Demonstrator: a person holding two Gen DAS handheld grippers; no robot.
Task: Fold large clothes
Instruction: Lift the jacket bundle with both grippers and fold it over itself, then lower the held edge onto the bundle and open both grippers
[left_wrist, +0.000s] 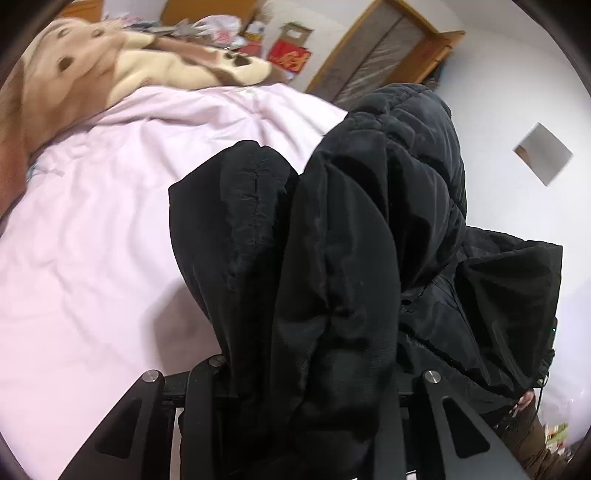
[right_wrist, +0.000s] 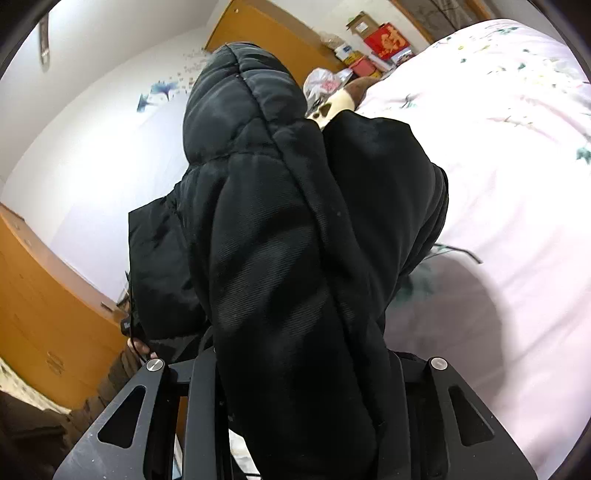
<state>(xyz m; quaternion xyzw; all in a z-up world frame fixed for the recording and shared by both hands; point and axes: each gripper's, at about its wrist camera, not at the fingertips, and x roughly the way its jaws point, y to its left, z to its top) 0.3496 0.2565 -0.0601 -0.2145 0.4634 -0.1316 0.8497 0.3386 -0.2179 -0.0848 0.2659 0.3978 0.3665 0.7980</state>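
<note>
The bed (left_wrist: 110, 206) fills most of the room, w/ a pale pink cover, wrinkled, flower print on the far side. Held up over its edge, clear of the cover, is the coat (left_wrist: 351, 229): black, puffy, quilted in stitched bands, w/ a hood and a matte shell. It hangs bunched in thick vertical folds, 1 dark cuff or sleeve end poking out to the side, and throws a shadow on the cover below.

My guess on handling: bulky but light for its size, soft and springy, so folds will puff back unless pressed flat. The shell looks a bit slick, so a thin pinch could slide off. Better to take hold at seams, shoulders or hem, where the cloth is doubled, and spread it flat on the bed 1st.

A tan and cream blanket (left_wrist: 122, 70) w/ brown spots lies heaped at the far end of the bed. Beyond it are a wooden frame (left_wrist: 391, 48) leaning on the wall and a red box (left_wrist: 290, 57) amid clutter.

The left tongs (left_wrist: 303, 376) are clamped on a thick wad of the coat. The right tongs (right_wrist: 299, 369) likewise, cloth packed between the fingers.
</note>
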